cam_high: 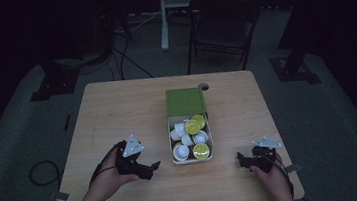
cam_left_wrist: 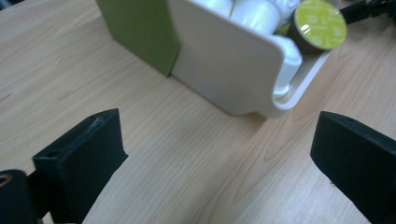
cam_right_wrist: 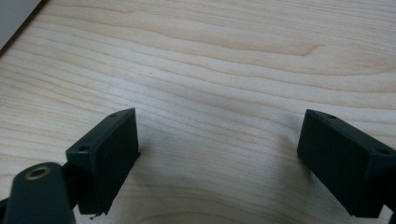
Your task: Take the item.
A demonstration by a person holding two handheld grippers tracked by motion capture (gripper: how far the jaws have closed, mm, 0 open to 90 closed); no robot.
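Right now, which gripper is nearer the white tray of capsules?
Left. The left gripper sits just off the white tray, at its near left corner. The right gripper rests farther off on its other side.

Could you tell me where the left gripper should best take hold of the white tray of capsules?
Probably its near left wall: the left gripper is open and already faces it. Come from the left and above, one jaw outside, one inside the rim. The green sleeve covers the far end.

Black left gripper (cam_high: 149, 167) with grey three-cornered plate, black right gripper (cam_high: 243, 160), blocky screw-holed jaws, trailing black cables
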